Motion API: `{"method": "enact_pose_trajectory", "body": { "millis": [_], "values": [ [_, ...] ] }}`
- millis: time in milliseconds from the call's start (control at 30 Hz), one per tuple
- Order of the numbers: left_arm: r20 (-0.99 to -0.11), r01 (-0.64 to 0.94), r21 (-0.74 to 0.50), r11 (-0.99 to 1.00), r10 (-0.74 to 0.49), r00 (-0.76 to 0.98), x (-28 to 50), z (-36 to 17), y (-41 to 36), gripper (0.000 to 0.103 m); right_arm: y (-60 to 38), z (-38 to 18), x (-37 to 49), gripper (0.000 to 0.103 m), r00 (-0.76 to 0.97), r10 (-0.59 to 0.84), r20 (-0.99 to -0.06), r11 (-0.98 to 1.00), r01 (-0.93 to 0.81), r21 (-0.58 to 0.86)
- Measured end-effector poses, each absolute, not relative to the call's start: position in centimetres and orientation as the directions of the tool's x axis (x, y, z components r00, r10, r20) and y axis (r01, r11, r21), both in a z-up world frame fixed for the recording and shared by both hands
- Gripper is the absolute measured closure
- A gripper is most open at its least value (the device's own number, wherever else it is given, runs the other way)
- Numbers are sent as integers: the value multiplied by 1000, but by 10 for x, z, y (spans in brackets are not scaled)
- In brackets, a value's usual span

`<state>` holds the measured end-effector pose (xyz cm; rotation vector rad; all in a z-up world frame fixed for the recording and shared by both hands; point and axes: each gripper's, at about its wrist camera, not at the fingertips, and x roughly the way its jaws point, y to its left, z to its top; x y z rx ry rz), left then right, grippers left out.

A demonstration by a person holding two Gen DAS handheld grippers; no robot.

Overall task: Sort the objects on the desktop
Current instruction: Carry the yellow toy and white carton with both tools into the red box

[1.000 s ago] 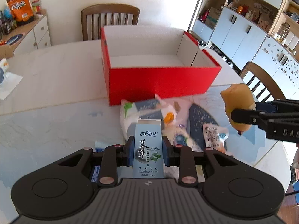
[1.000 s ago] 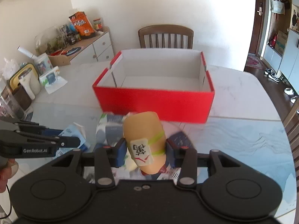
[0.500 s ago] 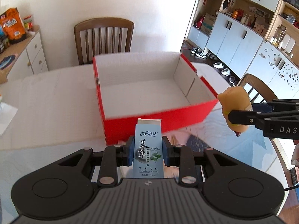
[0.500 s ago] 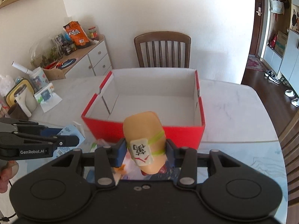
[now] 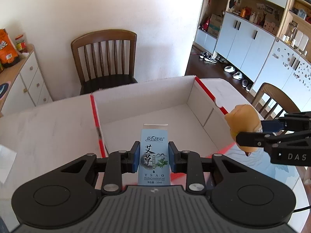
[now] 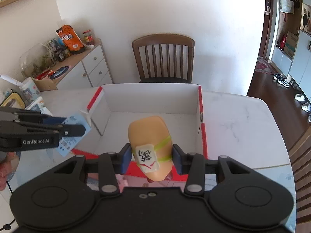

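L gripper (image 5: 154, 156) clamped on a small pale-blue carton (image 5: 154, 156), blue pads pressed flat against both its narrow sides. Carton upright, label toward cam: Chinese chars, "TSAO", "Herbal essential oil", 10ml. It's held in the air at the near-left part of the red box (image 5: 96, 116), over the near wall/opening, not touching the floor of the box as far as I can see.

R gripper (image 6: 150, 156) closed on a tan, rounded soft toy (image 6: 148, 134) w/ a white mahjong-style tile on its front and yellow-green bands across it. Pads grip it low on both sides; most of the toy sticks out past the fingertips. Toy hangs over the near wall of the box, nearer the box's right side.

Cross-check: in L cam the toy shows as a tan lump in the R gripper just outside the box's right-near corner, above the rim. In R cam the carton in the L gripper sits just off the box's left-near corner, tilted in that view.

Box: red outside, white cardboard inside, top open, interior bare where visible. Sits on a white marble-look table (image 6: 237, 116). Near wall partly hidden by both grippers.

Beyond the box's far wall: wooden slat-back chair (image 6: 163, 58). Left of the box: white drawer cabinet (image 6: 91, 68) w/ an orange snack bag (image 6: 69, 38) and jars on top. A 2nd wooden chair (image 5: 276, 101) right of the box in L cam.
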<state>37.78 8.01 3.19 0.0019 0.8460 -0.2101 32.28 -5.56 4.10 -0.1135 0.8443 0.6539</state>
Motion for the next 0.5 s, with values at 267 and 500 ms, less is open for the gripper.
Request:
{"method": "enact_pose_trajectory", "body": {
  "millis": [267,500],
  "values": [
    [-750,186,-35,982,-148,645,425,17,73,75,-36,24,349,60,482,455,-748,802,-588,109],
    [-791,191,-16,981,-129,598,453,-16,65,75,-15,-1,369,60,443,408,-799,800,-595,79]
  ]
}}
